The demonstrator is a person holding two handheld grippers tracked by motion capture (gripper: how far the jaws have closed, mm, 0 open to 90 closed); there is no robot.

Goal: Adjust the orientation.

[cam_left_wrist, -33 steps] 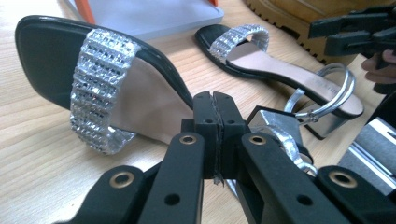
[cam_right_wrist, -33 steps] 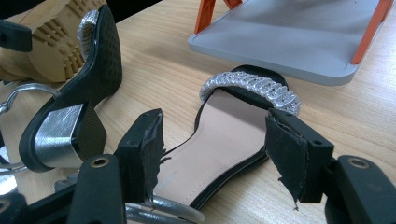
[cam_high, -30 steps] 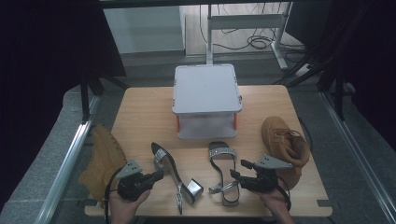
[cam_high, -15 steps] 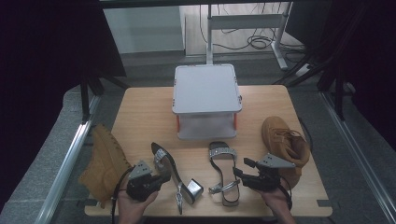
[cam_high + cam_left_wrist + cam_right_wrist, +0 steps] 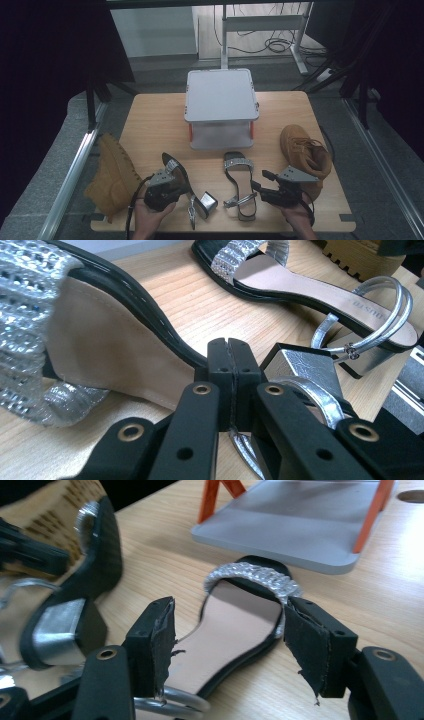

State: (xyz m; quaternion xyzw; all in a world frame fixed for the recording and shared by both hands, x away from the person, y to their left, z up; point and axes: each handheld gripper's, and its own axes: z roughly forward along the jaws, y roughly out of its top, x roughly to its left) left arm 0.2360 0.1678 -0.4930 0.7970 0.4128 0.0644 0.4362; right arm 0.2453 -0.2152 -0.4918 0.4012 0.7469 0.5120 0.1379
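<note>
While I look down from the high view, I see the left gripper resting on the sandal that lies tipped on its side near the front edge of the table. In the left gripper view the two black jaws are pressed tight together, with no gap between them, and they sit right against the thin black edge of that sandal's sole. I cannot tell if they pinch the sole or just touch it (the jaw tips hide the spot). The sandal's silver heel is just beside the jaws, and its sparkly strap is at the left.

The right gripper is near the second sandal, which lies flat on the table with its toe toward the grey box. In the right gripper view the jaws are spread wide apart, one on each side of this sandal, and they hold nothing. The pads look torn and frayed. The sandal's silver ankle strap is right below the jaws.

A brown boot stands at the right side of the table, just beside the right gripper. Another brown boot lies at the left edge, hanging partly over it. The grey box stands in the middle, at the far side, with orange posts under its lid.
</note>
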